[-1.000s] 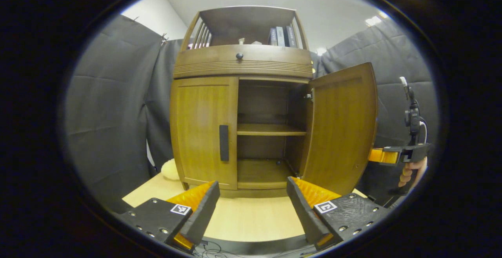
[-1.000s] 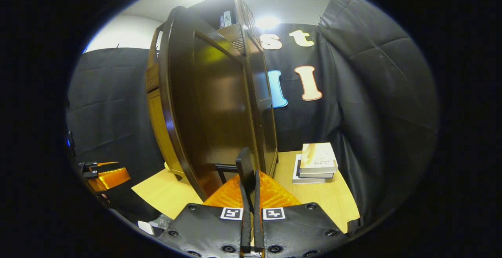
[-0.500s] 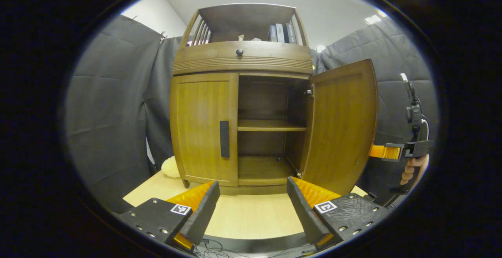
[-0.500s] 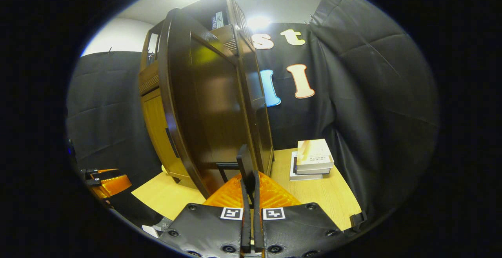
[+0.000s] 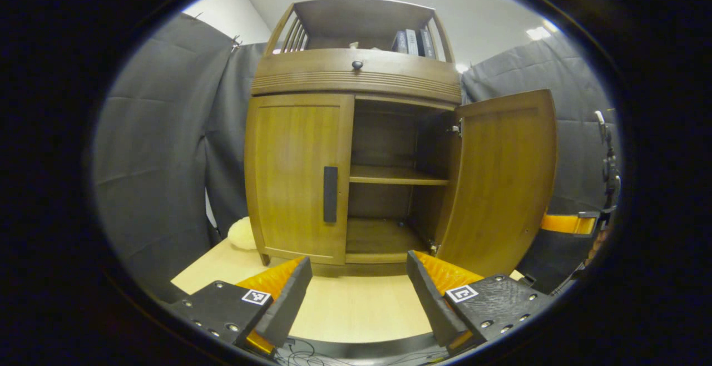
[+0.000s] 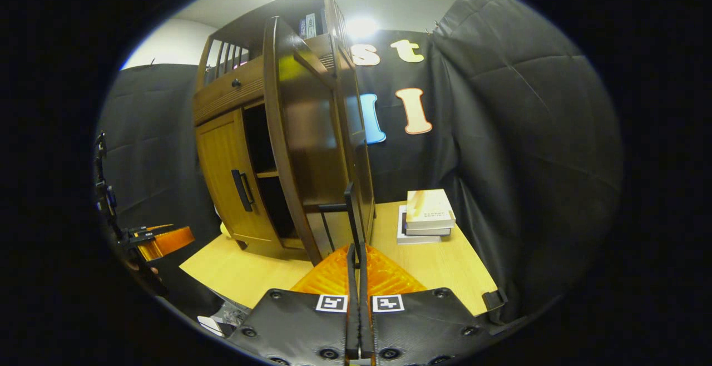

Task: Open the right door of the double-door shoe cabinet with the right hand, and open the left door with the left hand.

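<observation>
The wooden shoe cabinet (image 5: pixel 356 77) stands on a light table. Its left door (image 5: pixel 295 177) is closed, with a dark vertical handle (image 5: pixel 330 193) at its inner edge. The right door (image 5: pixel 500 182) stands wide open, baring two inner shelves (image 5: pixel 395 175). My left gripper (image 5: pixel 356 268) is open, low in front of the cabinet and apart from the left handle. My right gripper (image 6: pixel 359 249) is shut on the right door's dark handle (image 6: pixel 350 210), on the door's outer face (image 6: pixel 311 132). The right gripper (image 5: pixel 567 223) also pokes out behind the open door; the left gripper (image 6: pixel 161 241) shows at far left.
A stack of books (image 6: pixel 428 216) lies on the table (image 6: pixel 445 266) right of the cabinet. A cream soft thing (image 5: pixel 242 232) sits by the cabinet's left foot. Books (image 5: pixel 411 40) stand on the top shelf above a drawer knob (image 5: pixel 357 65). Black cloth walls close in all round.
The right door has swung wider open with my right gripper still on its handle. My left gripper has drifted slightly left and stayed open; the left door has not moved.
</observation>
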Demonstrator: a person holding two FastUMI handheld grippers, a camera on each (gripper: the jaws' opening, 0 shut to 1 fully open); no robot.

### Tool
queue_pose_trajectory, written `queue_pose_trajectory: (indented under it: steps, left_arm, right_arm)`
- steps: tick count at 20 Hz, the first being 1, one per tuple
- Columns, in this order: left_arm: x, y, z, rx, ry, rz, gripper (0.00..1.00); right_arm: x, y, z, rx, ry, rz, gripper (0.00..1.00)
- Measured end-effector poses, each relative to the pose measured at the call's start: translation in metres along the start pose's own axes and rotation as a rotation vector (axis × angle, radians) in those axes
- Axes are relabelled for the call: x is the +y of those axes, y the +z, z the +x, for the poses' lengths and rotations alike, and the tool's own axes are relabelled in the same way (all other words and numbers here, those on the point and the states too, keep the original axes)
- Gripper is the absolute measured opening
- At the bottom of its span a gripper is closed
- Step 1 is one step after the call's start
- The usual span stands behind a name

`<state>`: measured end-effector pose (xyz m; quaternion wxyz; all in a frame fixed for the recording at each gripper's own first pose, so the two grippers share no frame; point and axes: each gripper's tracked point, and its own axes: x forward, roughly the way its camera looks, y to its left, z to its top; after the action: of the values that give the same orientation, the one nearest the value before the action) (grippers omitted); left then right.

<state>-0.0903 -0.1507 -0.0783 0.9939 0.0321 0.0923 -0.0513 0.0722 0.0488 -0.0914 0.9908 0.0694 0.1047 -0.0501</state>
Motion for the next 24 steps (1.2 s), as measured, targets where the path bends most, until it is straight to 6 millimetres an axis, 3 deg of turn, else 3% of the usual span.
queue_pose_trajectory:
  steps: [4,8,13,14,16,19,24]
  left_arm:
    - [0.023,0.012,0.026,0.014,-0.037,-0.022,1.0]
    - [0.051,0.036,0.048,-0.03,-0.06,-0.028,1.0]
    - [0.092,0.051,0.051,-0.081,-0.089,-0.015,1.0]
    - [0.1,0.052,0.049,-0.09,-0.094,-0.012,1.0]
    - [0.117,0.054,0.045,-0.104,-0.103,-0.013,1.0]
    - [0.136,0.044,0.046,-0.09,-0.086,-0.014,1.0]
    - [0.145,0.044,0.052,-0.087,-0.069,-0.027,1.0]
  right_arm:
    - [0.011,-0.003,-0.011,0.026,-0.017,-0.08,0.02]
    - [0.053,0.005,-0.021,0.03,-0.017,-0.096,0.02]
    - [0.125,0.032,0.003,-0.057,0.016,-0.09,0.0]
    - [0.14,0.04,0.008,-0.078,0.027,-0.089,0.07]
    - [0.164,0.057,0.018,-0.122,0.045,-0.098,0.0]
    - [0.189,0.07,0.032,-0.166,0.064,-0.076,0.0]
    - [0.195,0.088,0.067,-0.198,0.045,-0.027,0.03]
